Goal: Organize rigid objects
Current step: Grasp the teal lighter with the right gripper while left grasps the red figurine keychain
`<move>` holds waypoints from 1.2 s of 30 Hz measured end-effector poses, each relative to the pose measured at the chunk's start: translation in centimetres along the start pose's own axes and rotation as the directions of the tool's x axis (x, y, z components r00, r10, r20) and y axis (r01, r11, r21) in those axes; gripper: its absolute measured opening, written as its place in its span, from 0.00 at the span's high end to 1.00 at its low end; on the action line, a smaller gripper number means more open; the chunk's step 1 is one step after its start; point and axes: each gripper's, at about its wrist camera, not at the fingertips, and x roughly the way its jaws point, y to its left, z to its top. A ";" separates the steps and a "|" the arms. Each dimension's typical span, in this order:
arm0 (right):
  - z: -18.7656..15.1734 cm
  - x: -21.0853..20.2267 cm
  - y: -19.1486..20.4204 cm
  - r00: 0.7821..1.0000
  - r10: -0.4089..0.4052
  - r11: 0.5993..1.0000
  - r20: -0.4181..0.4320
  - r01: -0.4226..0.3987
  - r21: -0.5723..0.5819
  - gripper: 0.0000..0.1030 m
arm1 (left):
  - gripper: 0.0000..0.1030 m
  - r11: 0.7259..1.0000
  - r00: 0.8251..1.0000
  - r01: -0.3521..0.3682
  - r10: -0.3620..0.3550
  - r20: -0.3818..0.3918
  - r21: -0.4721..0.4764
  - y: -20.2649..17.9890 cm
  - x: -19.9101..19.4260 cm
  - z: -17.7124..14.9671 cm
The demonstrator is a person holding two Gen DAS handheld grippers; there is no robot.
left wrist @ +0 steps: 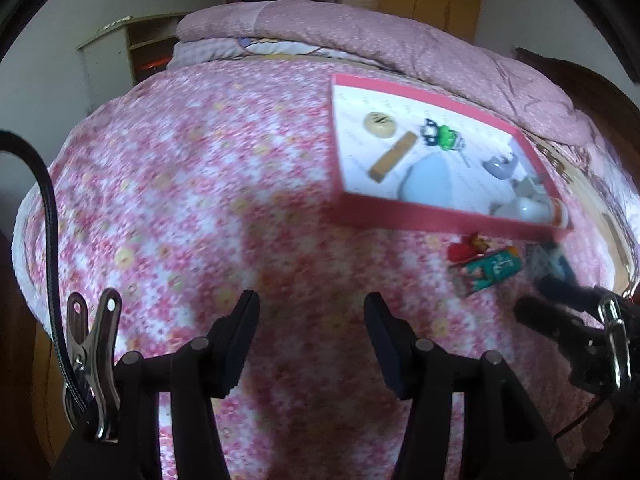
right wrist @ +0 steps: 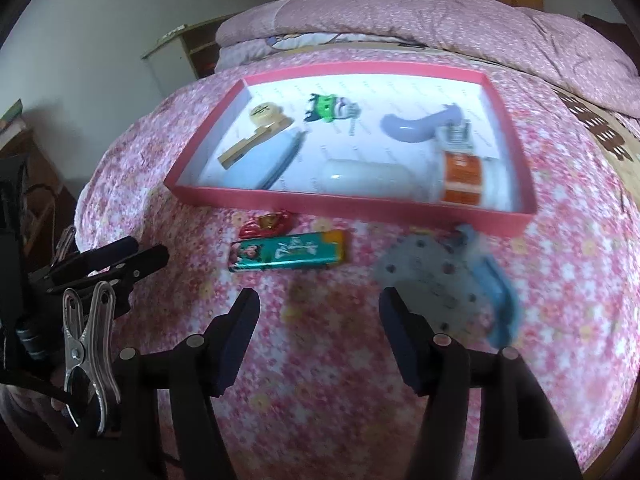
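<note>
Pink flowered bedspread point(right wrist: 320, 360) covers the bed that carries everything; a folded quilt point(right wrist: 440, 20) lies along the upper edge of both views. A shallow red box point(right wrist: 352, 202) sits in the upper middle of the right-wrist view and already holds several small things, among them a round tin point(right wrist: 265, 113), a green toy point(right wrist: 326, 107) and a white bottle point(right wrist: 372, 178). Three items lie on the bedspread just below the box's near wall: a small red toy car point(right wrist: 267, 222), a green lighter point(right wrist: 288, 255) and a grey-and-blue flat piece point(right wrist: 448, 276), blurred and hard to identify.

Handling (judged): the lighter looks light, stiff and smooth-sided; a grip across its narrow width near mid-length seems safest, since the soft bedding may give way under it. The car is small and rounded, likely to slip.

Right tongs point(right wrist: 320, 312): wide open, holding nothing, hovering below the lighter. Left tongs point(left wrist: 312, 316): likewise wide open and empty, over bare bedspread.

Views compared: the left-wrist view shows the box point(left wrist: 440, 222) at upper right and the lighter point(left wrist: 490, 270) at right, partly crowded by the other tool; only the right-wrist view shows the flat piece entire and the box contents clearly.
</note>
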 end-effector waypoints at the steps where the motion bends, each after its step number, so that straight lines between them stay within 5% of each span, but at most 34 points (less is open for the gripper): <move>1: 0.2 0.3 0.2 1.000 -0.015 1.000 0.003 0.015 0.000 0.30 | 0.44 1.000 1.000 0.002 -0.002 0.001 -0.006 0.2 0.0 -0.1; 4: 0.6 1.0 0.8 0.999 -0.042 0.999 0.009 0.042 -0.006 0.16 | 0.44 1.000 1.000 0.014 -0.014 0.007 -0.015 0.6 0.0 -0.3; 14: 1.6 3.3 3.3 0.998 -0.069 0.996 -0.013 0.069 -0.051 0.10 | 0.44 0.999 0.998 0.038 -0.037 0.041 -0.019 1.3 -0.3 -0.7; 21: 1.9 3.8 3.8 0.995 -0.097 0.993 0.009 0.098 -0.067 0.11 | 0.44 0.998 0.999 0.035 -0.033 0.042 -0.046 2.3 0.0 -0.9; 23: 1.9 3.8 4.0 0.990 -0.139 0.987 0.020 0.140 -0.079 0.20 | 0.44 0.998 0.999 0.035 -0.033 0.042 -0.046 2.3 0.0 -0.9; 36: 0.1 0.6 2.0 0.998 -0.063 0.995 -0.001 0.063 -0.083 0.20 | 0.44 0.999 0.998 0.051 -0.050 0.032 -0.003 0.4 -0.4 -0.8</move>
